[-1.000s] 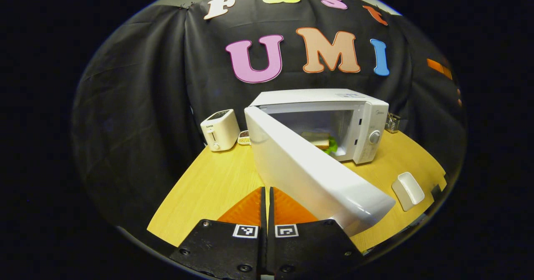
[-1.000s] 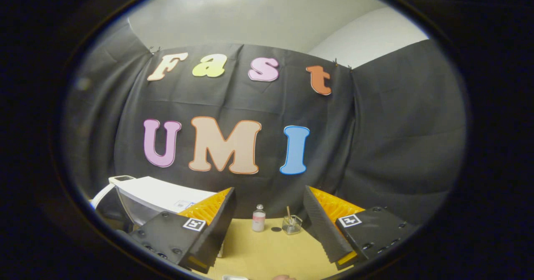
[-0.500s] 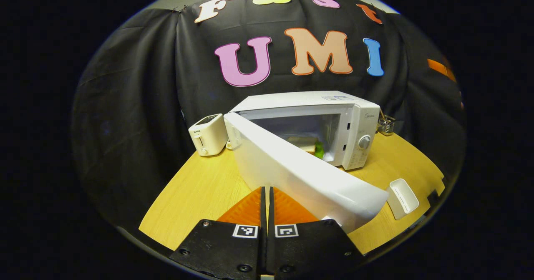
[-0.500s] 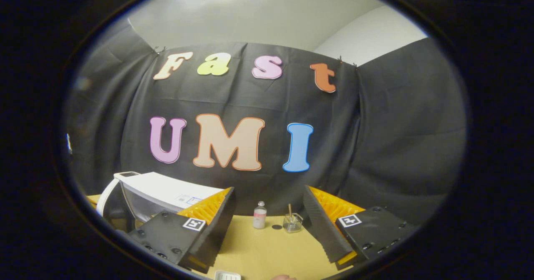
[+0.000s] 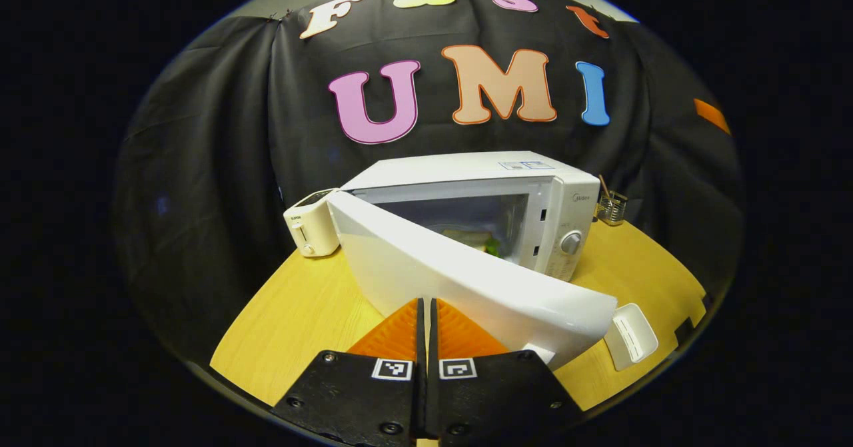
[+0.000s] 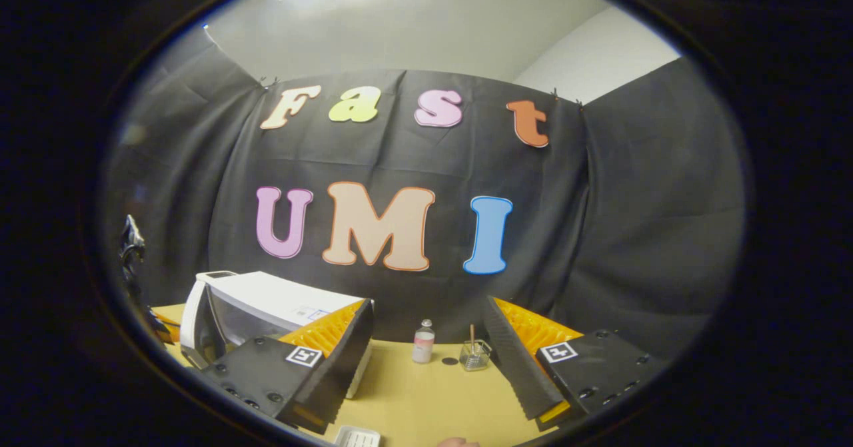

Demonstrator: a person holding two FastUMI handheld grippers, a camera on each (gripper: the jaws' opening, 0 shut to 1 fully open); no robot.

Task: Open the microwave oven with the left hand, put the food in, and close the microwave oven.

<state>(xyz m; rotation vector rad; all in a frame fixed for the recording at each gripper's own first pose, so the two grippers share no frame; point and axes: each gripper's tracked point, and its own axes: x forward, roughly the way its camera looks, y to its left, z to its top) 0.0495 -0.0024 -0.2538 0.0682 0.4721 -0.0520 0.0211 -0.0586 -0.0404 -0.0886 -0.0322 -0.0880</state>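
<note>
The food [image 5: 474,239] was already inside the microwave [image 5: 506,194], lying on the floor of its chamber behind the half-swung door [image 5: 466,287]. So I judged the opening and the loading done, and only the closing left: the door stood at a slant, its free edge well out from the front of the microwave, toward me and the near edge of the bench [image 5: 300,314].

My left gripper [image 5: 426,310] had its jaws pressed together, holding nothing. The tips were right at the outer face of the door, low down; I could not tell for sure whether they touched it, though it looked set to push.

My right gripper [image 6: 426,340] had its jaws wide apart and empty, raised above the bench, with a small bottle [image 6: 422,344] and a glass holder [image 6: 474,356] farther off between them. A toaster [image 5: 308,224] stood beside the microwave, and a small white dish [image 5: 630,335] lay near the door's free edge.
</note>
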